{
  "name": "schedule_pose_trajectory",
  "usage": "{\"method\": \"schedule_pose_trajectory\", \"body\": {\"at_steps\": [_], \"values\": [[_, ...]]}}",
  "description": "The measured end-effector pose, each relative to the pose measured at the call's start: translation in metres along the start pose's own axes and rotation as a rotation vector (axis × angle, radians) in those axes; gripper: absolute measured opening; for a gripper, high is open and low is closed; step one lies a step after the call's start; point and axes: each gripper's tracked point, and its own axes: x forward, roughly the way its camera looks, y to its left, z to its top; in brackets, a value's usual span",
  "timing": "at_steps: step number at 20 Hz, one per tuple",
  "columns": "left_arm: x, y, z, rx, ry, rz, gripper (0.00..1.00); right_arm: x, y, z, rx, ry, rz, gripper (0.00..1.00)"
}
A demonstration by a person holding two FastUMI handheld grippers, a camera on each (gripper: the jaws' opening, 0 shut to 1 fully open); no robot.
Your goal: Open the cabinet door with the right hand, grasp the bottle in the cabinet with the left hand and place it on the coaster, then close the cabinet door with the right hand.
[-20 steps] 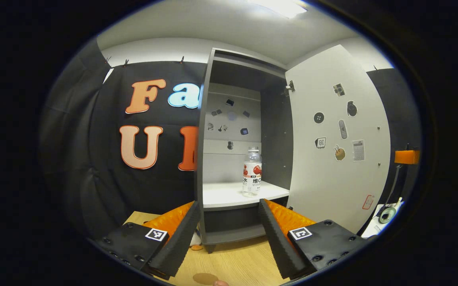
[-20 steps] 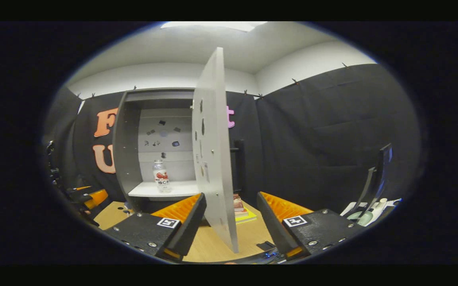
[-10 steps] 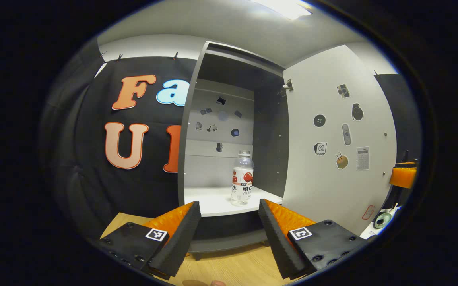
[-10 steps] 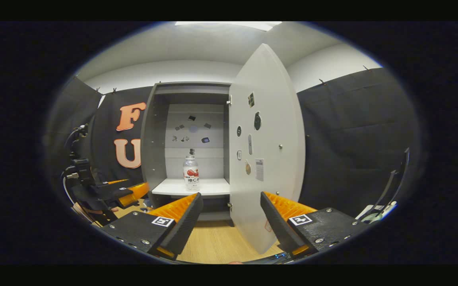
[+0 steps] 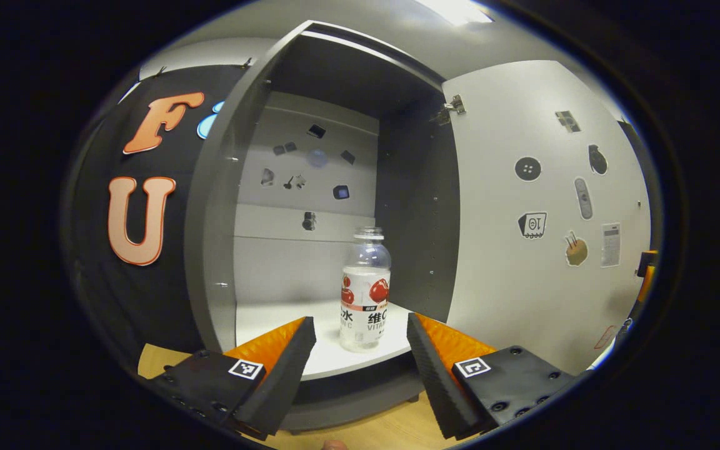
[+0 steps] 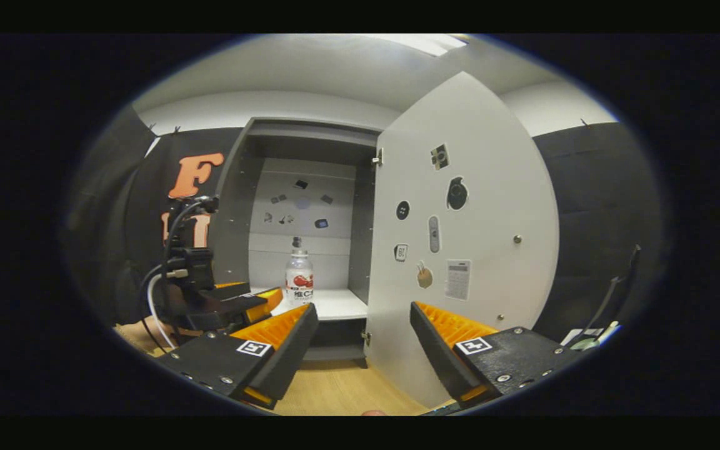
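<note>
The clear plastic bottle (image 5: 365, 290) stood upright at twelve o'clock of the left gripper (image 5: 357, 359), whose fingers were spread and empty. It looked light, smooth and squeezable, so a mid-label grip seemed safest; the right gripper (image 6: 363, 347) was likewise spread, holding nothing.

A: What's up top?
B: A white ceiling (image 6: 310, 69) with a bright light panel (image 5: 457, 9) at the upper right of the left gripper view, and a pale wall strip (image 6: 260, 103) beneath it.
A: And lower down?
B: Black cloth (image 6: 597, 206) hangs at the right; a light wooden table (image 6: 335, 390) runs along the bottom centre. At the far right edge, possibly a dark stand (image 6: 619, 290).
</note>
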Motion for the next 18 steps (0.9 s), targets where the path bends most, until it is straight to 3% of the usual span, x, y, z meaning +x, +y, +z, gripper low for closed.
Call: {"method": "schedule_pose_trajectory", "body": {"at_steps": [4, 11, 12, 13, 18], "values": [[0.040, -0.004, -0.012, 0.010, 0.019, -0.053, 0.94, 0.017, 0.008, -0.008, -0.015, 0.025, -0.043, 0.92], [0.088, -0.007, -0.018, 0.039, 0.019, -0.046, 0.96, 0.043, 0.025, -0.021, -0.008, 0.059, 0.040, 0.92], [0.094, -0.006, -0.019, 0.040, 0.021, -0.042, 0.96, 0.048, 0.025, -0.023, -0.013, 0.062, 0.053, 0.88], [0.097, -0.005, -0.021, 0.043, 0.024, -0.034, 0.97, 0.053, 0.025, -0.024, -0.013, 0.064, 0.062, 0.92], [0.111, -0.004, -0.034, 0.056, 0.052, -0.006, 0.96, 0.064, 0.017, -0.033, 0.012, 0.084, 0.094, 0.92]]}}
